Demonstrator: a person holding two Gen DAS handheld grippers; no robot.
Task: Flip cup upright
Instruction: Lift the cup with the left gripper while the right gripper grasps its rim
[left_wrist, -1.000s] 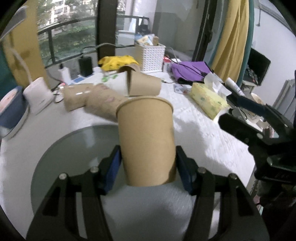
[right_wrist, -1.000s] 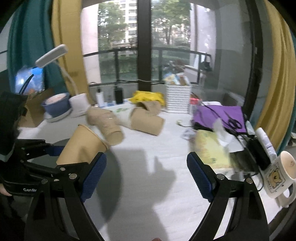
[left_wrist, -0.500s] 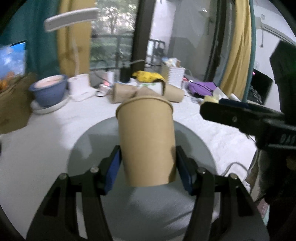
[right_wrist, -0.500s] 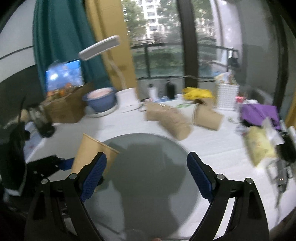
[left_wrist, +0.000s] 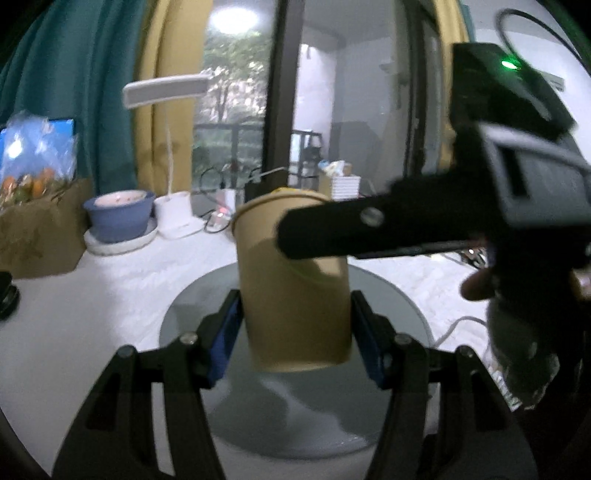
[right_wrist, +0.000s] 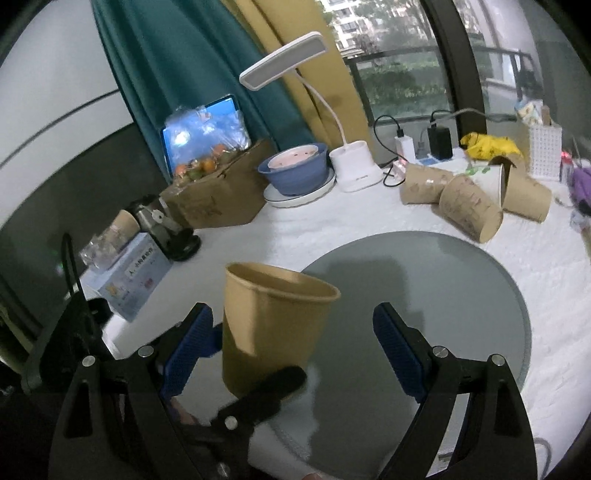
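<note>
My left gripper (left_wrist: 295, 336) is shut on a plain brown paper cup (left_wrist: 291, 280), holding it upright, mouth up, above the grey round mat (left_wrist: 388, 295). The same cup shows in the right wrist view (right_wrist: 273, 325), with a left finger (right_wrist: 258, 398) across its base. My right gripper (right_wrist: 295, 354) is open and empty, its blue pads wide apart, with the cup between them but not touched. In the left wrist view the right gripper's body (left_wrist: 480, 221) crosses in front of the cup.
Several paper cups (right_wrist: 469, 199) lie on their sides at the mat's far edge. A blue bowl (right_wrist: 295, 170), a white desk lamp (right_wrist: 354, 166), a cardboard box (right_wrist: 218, 199) and a small blue box (right_wrist: 129, 277) stand to the left. A white basket (right_wrist: 543, 151) is far right.
Both grippers have swung left. The left gripper still holds the cup, now more upright and lower over the mat. The right gripper has come close, with the cup now between its open fingers.
</note>
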